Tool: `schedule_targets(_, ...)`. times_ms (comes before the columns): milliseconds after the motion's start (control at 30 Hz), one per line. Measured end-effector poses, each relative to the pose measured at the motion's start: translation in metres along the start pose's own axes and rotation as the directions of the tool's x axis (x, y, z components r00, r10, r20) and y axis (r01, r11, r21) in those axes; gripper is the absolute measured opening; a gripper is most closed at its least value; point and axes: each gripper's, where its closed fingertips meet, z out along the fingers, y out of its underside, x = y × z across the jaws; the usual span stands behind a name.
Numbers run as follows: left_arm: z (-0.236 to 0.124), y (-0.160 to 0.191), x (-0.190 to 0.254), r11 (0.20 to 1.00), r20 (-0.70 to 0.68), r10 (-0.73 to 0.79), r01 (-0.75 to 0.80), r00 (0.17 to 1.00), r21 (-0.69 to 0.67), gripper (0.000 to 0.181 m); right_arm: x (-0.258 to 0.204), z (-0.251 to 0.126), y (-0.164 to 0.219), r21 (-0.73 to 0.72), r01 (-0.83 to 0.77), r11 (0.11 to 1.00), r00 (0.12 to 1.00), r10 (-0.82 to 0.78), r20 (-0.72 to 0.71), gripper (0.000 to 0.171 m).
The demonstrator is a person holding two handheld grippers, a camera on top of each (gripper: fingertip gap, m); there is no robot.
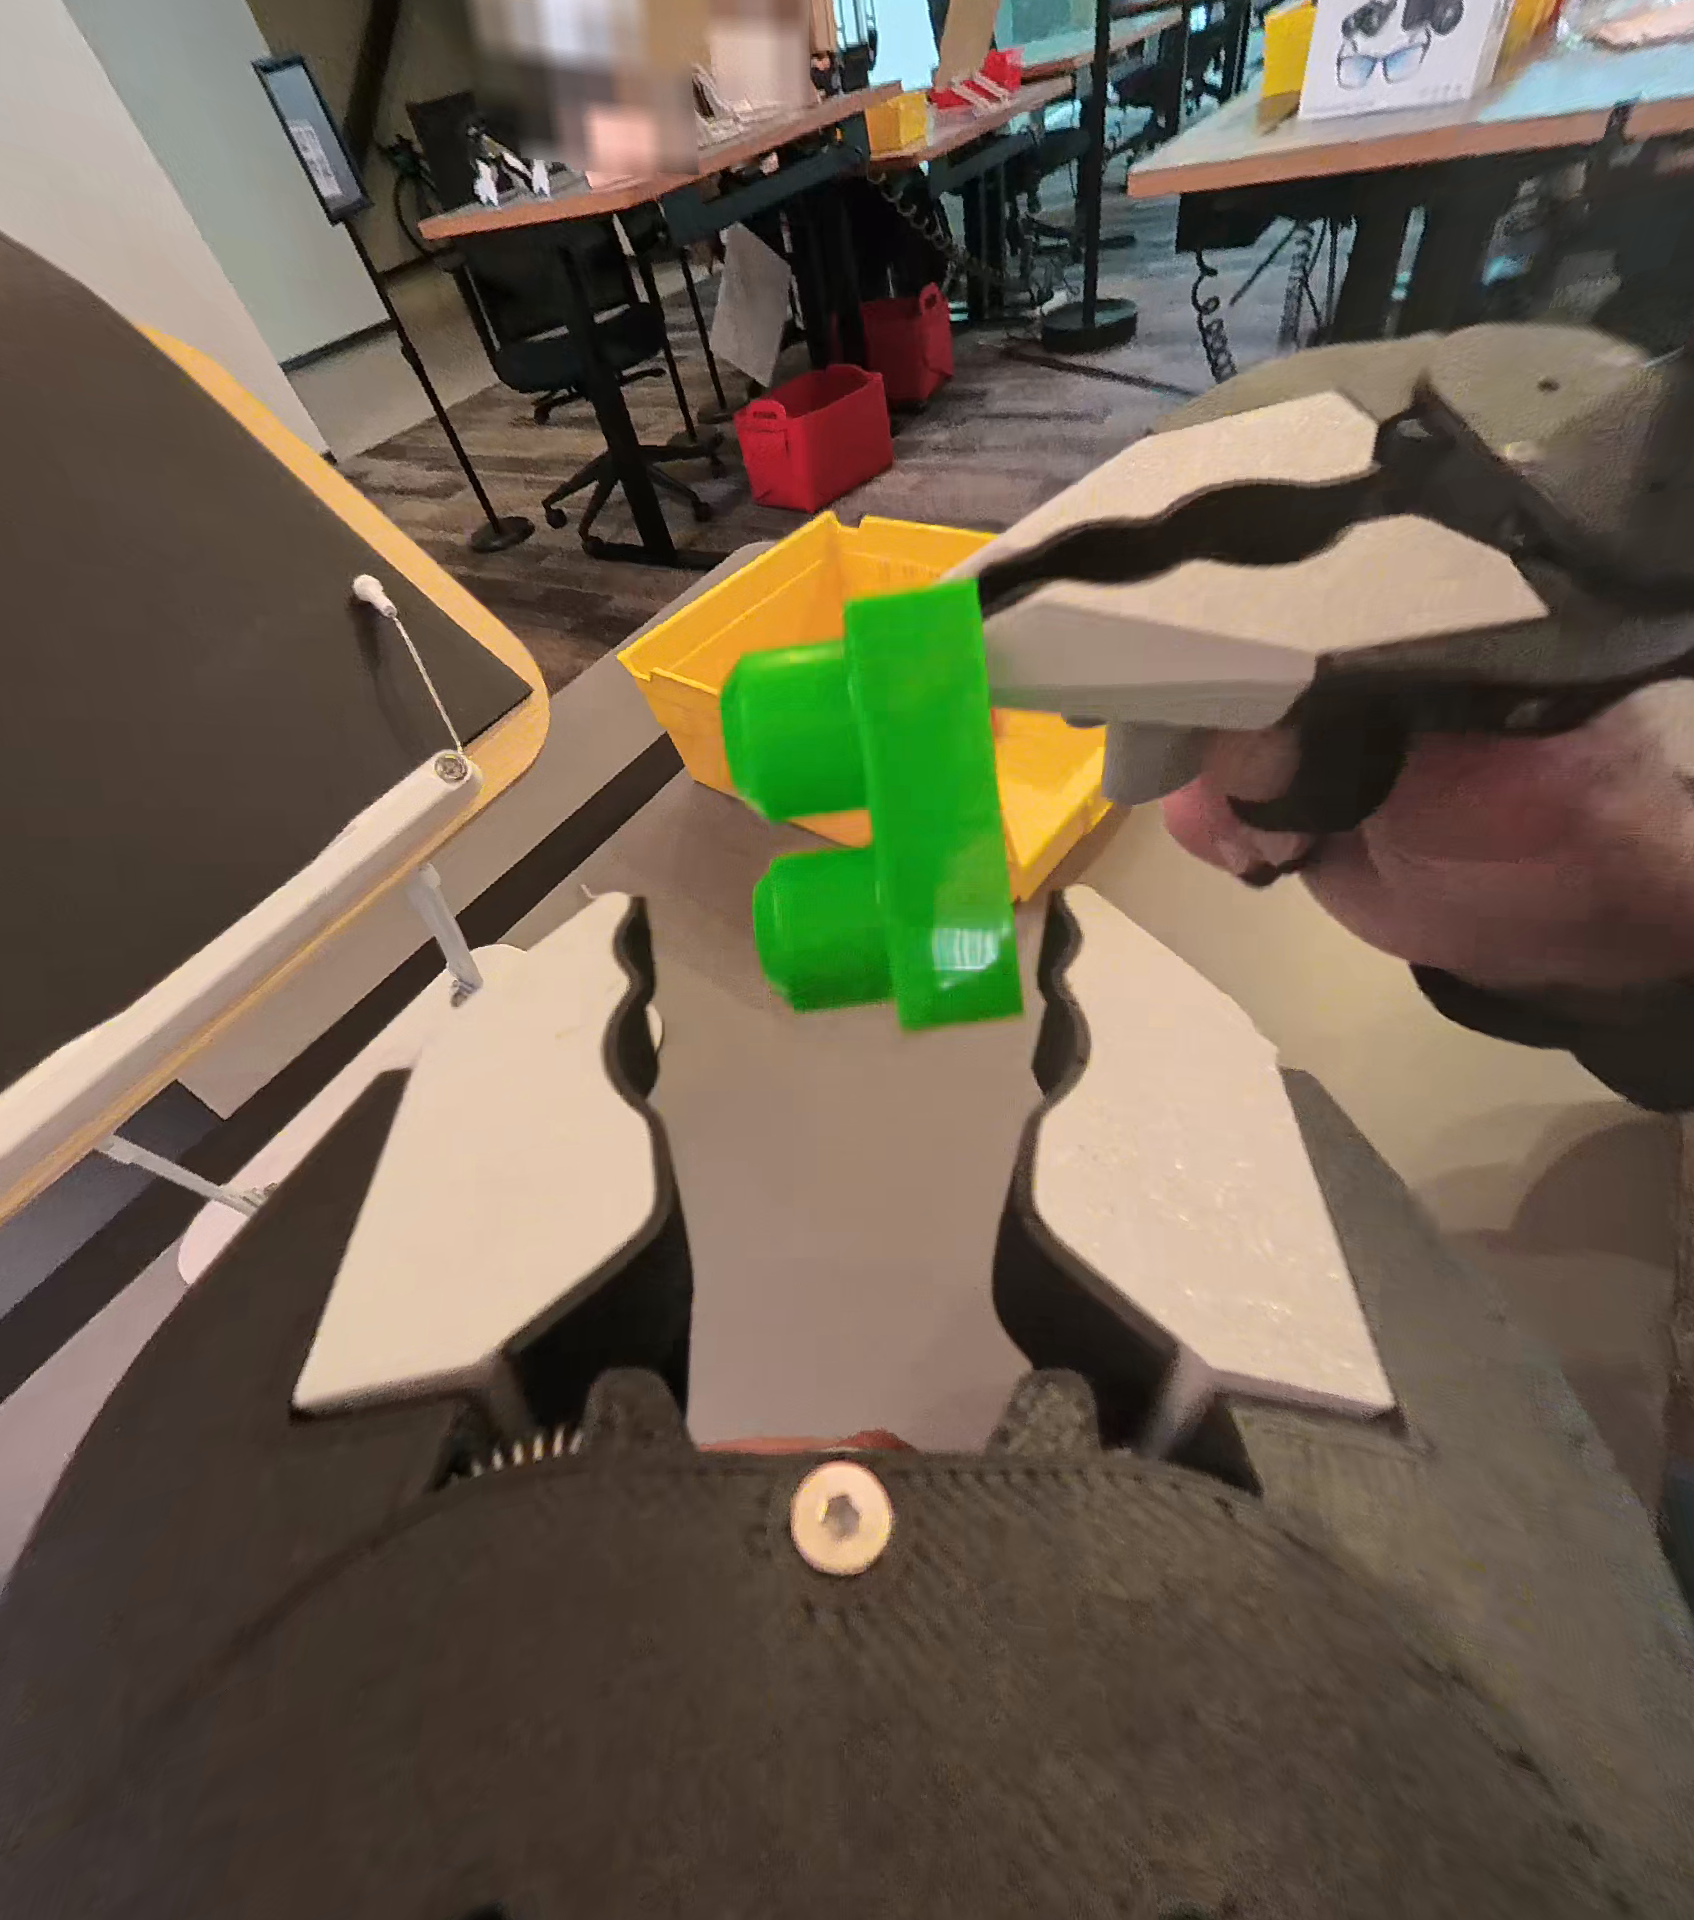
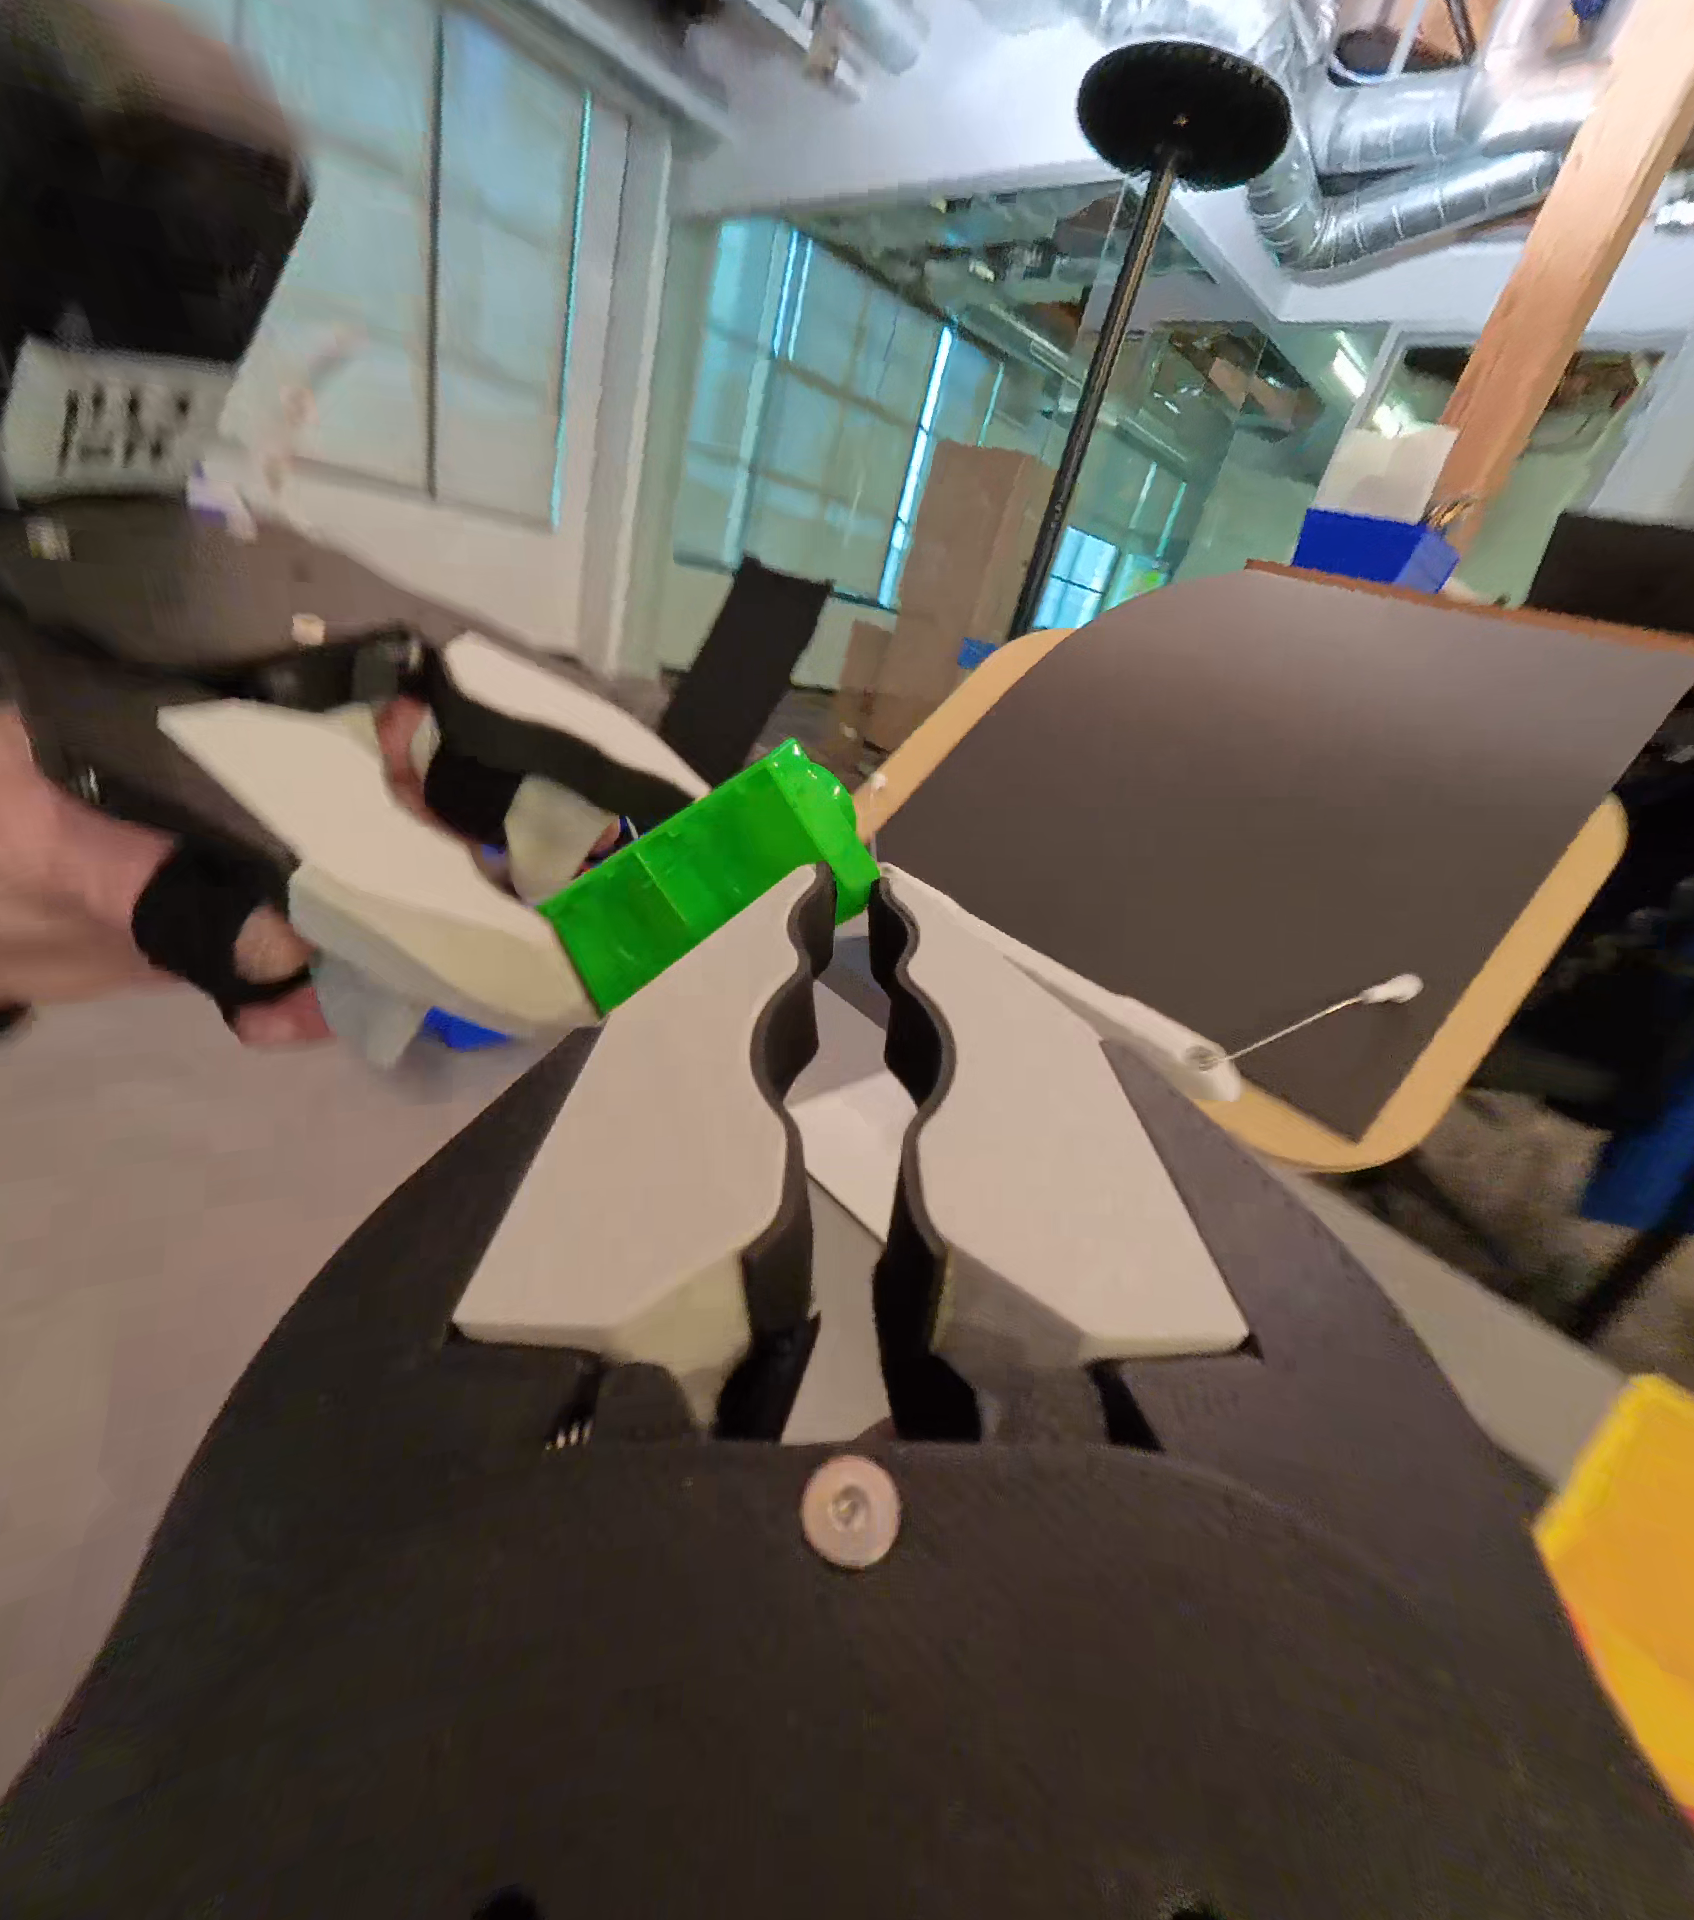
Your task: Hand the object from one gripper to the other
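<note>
Green plastic catches the eye first: a toy block (image 1: 926,810) with two round studs hangs in the air above the grey table (image 1: 822,1195), pinched at one end by the right gripper (image 2: 853,883). That gripper's white fingers (image 2: 677,1122) stand narrow, with only a thin gap between their wavy black inner pads, and their tips close on the block's edge. In the left wrist view the block hangs tilted, studs pointing to the left of the picture, its far end at the tips of the right gripper coming in from the right side.

The left gripper (image 1: 843,914) stands wide, its two white fingers (image 1: 510,1164) well apart and holding nothing. The block's lower end sits just beyond the fingertips, roughly in line with the gap between them, nearer the right-hand finger. I cannot tell whether it touches either one.

Behind the block a yellow bin (image 1: 791,623) rests on the table. A dark board with a pale wooden rim (image 1: 147,675) stands tilted at the table's left.

A bare hand (image 1: 1508,862) grips the right gripper's handle.
</note>
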Motion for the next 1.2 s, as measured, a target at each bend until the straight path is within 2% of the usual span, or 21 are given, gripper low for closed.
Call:
schedule_targets(100, 0.001, 0.001, 0.005, 0.996, 0.003, -0.058, 0.058, 0.998, 0.071, 0.075, 0.008, -0.001, 0.003, 0.074, -0.262, 0.962, 0.964, 0.259, 0.052, 0.004)
schedule_targets(200, 0.004, 0.001, 0.008, 0.99, 0.056, -0.06, 0.052, 0.997, 0.129, 0.068, 0.003, 0.001, 0.012, 0.085, -0.362, 0.928, 0.931, 0.355, 0.085, 0.004)
schedule_targets(367, 0.005, -0.004, 0.006, 0.972, 0.099, -0.093, 0.069, 0.991, 0.225, 0.046, 0.001, 0.002, 0.026, 0.1, -0.461, 0.882, 0.886, 0.453, 0.095, 0.004)
schedule_targets(533, 0.006, 0.0, 0.002, 0.971, 0.1, -0.101, 0.076, 0.99, 0.227, 0.045, -0.002, 0.002, 0.04, 0.08, -0.447, 0.891, 0.894, 0.441, 0.079, 0.005)
schedule_targets(600, 0.006, 0.002, 0.002, 0.978, 0.089, -0.088, 0.069, 0.992, 0.194, 0.045, 0.0, 0.001, 0.041, 0.065, -0.372, 0.926, 0.928, 0.369, 0.044, 0.009)
schedule_targets(633, 0.006, 0.003, 0.001, 0.982, 0.088, -0.086, 0.069, 0.992, 0.178, 0.045, 0.003, -0.001, 0.041, 0.05, -0.291, 0.956, 0.957, 0.291, 0.001, 0.017)
schedule_targets(700, 0.004, 0.004, -0.001, 0.988, 0.088, -0.074, 0.061, 0.993, 0.142, 0.045, 0.009, -0.005, 0.041, -0.017, -0.064, 0.998, 0.994, 0.062, -0.089, 0.022)
schedule_targets(767, 0.004, 0.008, -0.002, 0.996, 0.073, -0.054, 0.049, 0.996, 0.072, 0.045, 0.008, -0.009, 0.032, -0.073, 0.161, 0.984, 0.978, -0.169, -0.118, 0.024)
schedule_targets(833, 0.004, 0.012, -0.004, 1.0, 0.065, -0.021, 0.02, 0.998, 0.005, 0.045, 0.004, -0.01, 0.025, -0.144, 0.407, 0.902, 0.899, -0.423, -0.114, 0.024)
schedule_targets(900, 0.003, 0.015, -0.001, 0.998, 0.028, -0.009, 0.011, 1.0, -0.055, 0.045, -0.004, -0.008, 0.023, -0.209, 0.62, 0.756, 0.765, -0.642, -0.053, 0.024)
schedule_targets(967, 0.002, 0.016, 0.0, 0.995, 0.011, -0.01, 0.011, 1.0, -0.102, 0.045, -0.009, -0.004, 0.025, -0.244, 0.762, 0.6, 0.621, -0.783, 0.012, 0.021)
schedule_targets(1067, 0.0, 0.012, 0.005, 0.99, -0.039, -0.048, 0.042, 0.998, -0.132, 0.045, -0.013, 0.002, 0.033, -0.258, 0.846, 0.467, 0.505, -0.856, 0.106, 0.022)
schedule_targets(1100, 0.0, 0.01, 0.007, 0.99, -0.052, -0.067, 0.06, 0.996, -0.131, 0.045, -0.014, 0.003, 0.034, -0.253, 0.855, 0.452, 0.491, -0.864, 0.115, 0.02)
schedule_targets(1167, 0.001, 0.011, 0.012, 0.985, -0.076, -0.086, 0.073, 0.993, -0.159, 0.045, -0.015, 0.004, 0.032, -0.247, 0.865, 0.436, 0.471, -0.876, 0.103, 0.003)
schedule_targets(1200, 0.002, 0.012, 0.012, 0.983, -0.073, -0.083, 0.07, 0.994, -0.17, 0.045, -0.014, 0.004, 0.033, -0.258, 0.862, 0.437, 0.474, -0.875, 0.101, 0.002)
